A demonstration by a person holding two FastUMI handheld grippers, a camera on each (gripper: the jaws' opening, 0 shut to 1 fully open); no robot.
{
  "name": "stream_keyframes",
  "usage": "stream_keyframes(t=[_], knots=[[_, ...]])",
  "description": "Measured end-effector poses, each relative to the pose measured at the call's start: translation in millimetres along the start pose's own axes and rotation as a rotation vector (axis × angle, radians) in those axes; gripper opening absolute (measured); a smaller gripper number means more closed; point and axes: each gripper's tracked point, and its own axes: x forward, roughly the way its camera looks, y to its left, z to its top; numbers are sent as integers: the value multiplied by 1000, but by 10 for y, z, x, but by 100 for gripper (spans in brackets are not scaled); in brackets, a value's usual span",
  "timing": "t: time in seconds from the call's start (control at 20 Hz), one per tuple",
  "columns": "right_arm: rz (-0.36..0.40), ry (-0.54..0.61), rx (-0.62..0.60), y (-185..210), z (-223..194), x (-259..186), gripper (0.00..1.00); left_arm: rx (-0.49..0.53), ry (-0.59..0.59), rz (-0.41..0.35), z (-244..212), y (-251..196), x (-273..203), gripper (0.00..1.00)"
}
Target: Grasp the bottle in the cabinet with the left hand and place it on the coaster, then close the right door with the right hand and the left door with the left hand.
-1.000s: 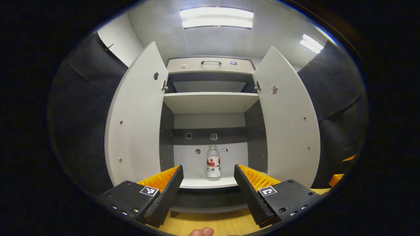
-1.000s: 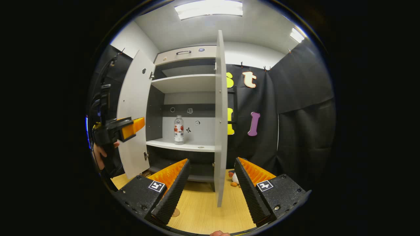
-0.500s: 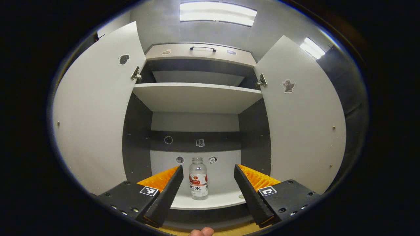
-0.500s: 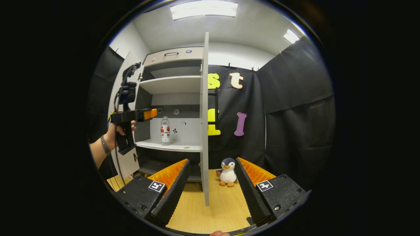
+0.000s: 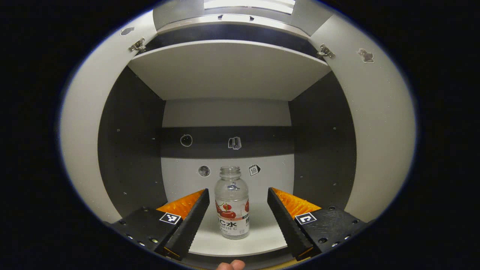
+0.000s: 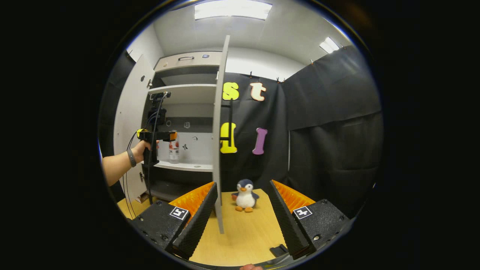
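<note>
On the lower shelf [image 5: 258,234] of the cabinet [image 5: 228,71], one clear bottle [image 5: 231,204] stands upright at 12 o'clock from my left gripper [image 5: 236,215], between its two spread fingers with a gap on each side. Both doors, left door [image 5: 80,123] and right door [image 5: 382,123], hang open. My right gripper [image 6: 242,213] is also released, holding nothing, with one plush penguin [image 6: 245,195] on the table [image 6: 243,240] at 12 o'clock.
</note>
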Motion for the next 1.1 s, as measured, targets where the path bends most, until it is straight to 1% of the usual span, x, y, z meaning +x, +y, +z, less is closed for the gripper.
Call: stream_keyframes(t=[0.25, 0.4, 0.5, 0.6, 0.65, 0.7, 0.8, 0.95, 1.1], knots=[[-81, 11, -19, -163, 12, -51, 84, -45, 35, 43, -199, 117, 425, 95], [-96, 20, -13, -253, -30, 42, 84, -57, 60, 69, -306, 189, 610, 95], [-99, 20, -11, -265, -22, 81, 84, -71, 62, 72, -330, 203, 650, 95], [-94, 18, -12, -274, -24, 120, 84, -77, 47, 72, -297, 202, 656, 93], [-88, 18, -13, -267, -25, 147, 84, -76, 35, 79, -270, 190, 655, 88], [-82, 17, -13, -257, -27, 170, 84, -74, 35, 74, -264, 174, 640, 78], [-67, 17, -12, -240, -31, 205, 84, -77, 48, 66, -296, 198, 634, 77], [-42, 12, -10, -207, -34, 247, 84, -71, 18, 71, -193, 224, 535, 73], [-9, 10, -5, -143, -34, 288, 84, -74, 13, 43, -115, 209, 349, 72]])
